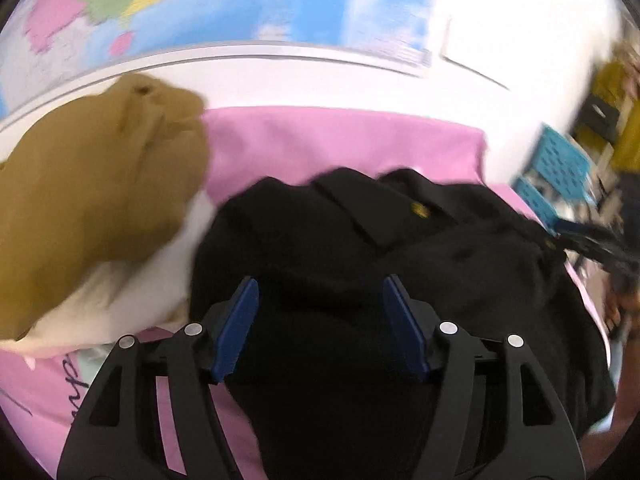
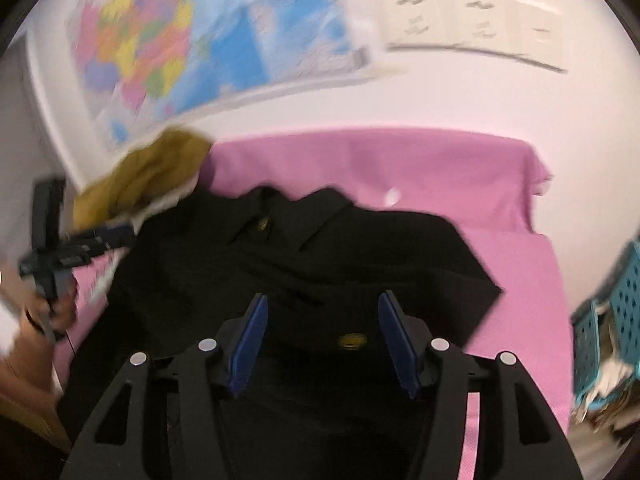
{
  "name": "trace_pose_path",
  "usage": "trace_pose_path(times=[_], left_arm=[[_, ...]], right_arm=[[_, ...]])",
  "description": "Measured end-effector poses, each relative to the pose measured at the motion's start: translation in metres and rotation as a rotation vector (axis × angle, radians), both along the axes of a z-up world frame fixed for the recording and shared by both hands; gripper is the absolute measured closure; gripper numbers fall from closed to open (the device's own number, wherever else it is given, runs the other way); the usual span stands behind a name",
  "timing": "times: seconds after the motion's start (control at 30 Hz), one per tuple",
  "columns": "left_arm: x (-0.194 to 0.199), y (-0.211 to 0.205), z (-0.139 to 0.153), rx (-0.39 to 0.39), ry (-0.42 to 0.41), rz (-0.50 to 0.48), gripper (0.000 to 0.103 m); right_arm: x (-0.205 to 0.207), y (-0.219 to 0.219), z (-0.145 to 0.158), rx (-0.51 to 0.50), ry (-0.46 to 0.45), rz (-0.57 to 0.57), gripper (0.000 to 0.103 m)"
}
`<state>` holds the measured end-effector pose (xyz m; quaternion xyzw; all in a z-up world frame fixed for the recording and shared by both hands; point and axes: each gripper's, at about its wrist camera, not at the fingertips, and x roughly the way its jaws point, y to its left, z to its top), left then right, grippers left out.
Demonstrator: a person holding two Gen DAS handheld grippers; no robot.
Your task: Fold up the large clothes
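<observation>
1. Black cloth fills the middle of both views: a dark jacket (image 1: 360,248) with brass buttons lies rumpled on a pink sheet (image 1: 344,140), its collar toward the wall and its lower part running under both cameras

2. Left gripper (image 1: 320,300) hovers over the garment with its blue fingers (image 1: 240,328) spread wide and nothing between them; the right gripper (image 2: 322,320) is likewise wide open and empty, poised above a brass button (image 2: 351,340) near the hem

3. Mustard garment (image 1: 92,184) lies heaped over something white at the left, touching the jacket's edge; a turquoise basket (image 1: 560,164) stands off the sheet to the right, and a coloured map (image 2: 160,52) hangs on the wall behind

4. Judged from the crumpled lie, the step in hand looks like taking hold of the jacket to spread it flat before any fold is made; both pictures are blurred by motion, so the exact edges are hard to place

5. Doing it well probably means pinching a single layer at matching points on each side, such as both shoulders or both hem corners, and closing fully before lifting

6. Pulling evenly outward should draw the creases out; the left side needs care so the mustard garment is not dragged along
</observation>
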<state>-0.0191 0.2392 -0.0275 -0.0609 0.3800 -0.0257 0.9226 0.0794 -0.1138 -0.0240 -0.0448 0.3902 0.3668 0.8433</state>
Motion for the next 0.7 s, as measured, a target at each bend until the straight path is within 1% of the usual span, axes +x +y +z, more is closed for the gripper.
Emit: trace_pose_path(times=[0.03, 0.07, 0.1, 0.13, 0.17, 0.2, 0.23, 0.3, 0.37, 0.4, 0.43, 0.5, 0.57, 0.6, 0.67, 0.7], left_arm=[[0.002, -0.004, -0.004, 0.015, 0.016, -0.017, 0.037], [0.006, -0.01, -0.012, 0.03, 0.056, -0.048, 0.035], [0.009, -0.012, -0.02, 0.03, 0.094, -0.071, 0.035], [0.014, -0.012, -0.03, 0.037, 0.115, -0.057, 0.035], [0.016, -0.011, -0.035, 0.028, 0.126, -0.057, 0.033], [0.019, -0.009, -0.04, 0.022, 0.135, -0.057, 0.032], [0.023, -0.006, -0.042, 0.02, 0.134, -0.039, 0.032], [0.024, -0.003, -0.044, 0.0, 0.135, -0.035, 0.03], [0.028, -0.003, -0.045, -0.008, 0.149, -0.037, 0.03], [0.027, -0.003, -0.045, -0.011, 0.149, -0.038, 0.029], [0.027, -0.003, -0.045, -0.015, 0.148, -0.043, 0.028], [0.025, -0.001, -0.045, -0.013, 0.151, -0.048, 0.027], [0.025, -0.003, -0.045, -0.004, 0.153, -0.048, 0.026], [0.025, -0.005, -0.045, 0.004, 0.153, -0.047, 0.025], [0.023, -0.007, -0.044, 0.02, 0.152, -0.041, 0.025], [0.021, -0.007, -0.043, 0.016, 0.149, -0.039, 0.025]], right_arm=[[0.006, 0.006, -0.008, -0.026, 0.015, -0.001, 0.048], [0.013, 0.01, -0.017, -0.045, 0.037, -0.008, 0.049], [0.02, 0.013, -0.028, -0.07, 0.061, -0.015, 0.056], [0.028, 0.014, -0.037, -0.102, 0.072, -0.034, 0.065], [0.031, 0.015, -0.043, -0.129, 0.07, -0.045, 0.064], [0.035, 0.014, -0.047, -0.133, 0.066, -0.042, 0.063], [0.037, 0.012, -0.049, -0.114, 0.069, -0.045, 0.062], [0.037, 0.014, -0.048, -0.127, 0.052, -0.05, 0.062], [0.032, 0.007, -0.04, -0.098, 0.065, -0.069, 0.062], [0.028, 0.003, -0.031, -0.071, 0.052, -0.08, 0.061], [0.022, 0.0, -0.024, -0.048, 0.036, -0.076, 0.061], [0.01, 0.002, -0.013, -0.019, 0.016, -0.031, 0.06], [0.001, 0.013, -0.011, -0.039, 0.001, 0.032, 0.059], [0.0, 0.019, -0.014, -0.074, -0.005, 0.042, 0.059], [0.007, 0.022, -0.031, -0.118, 0.039, 0.028, 0.06], [0.013, 0.022, -0.039, -0.139, 0.052, 0.007, 0.059]])
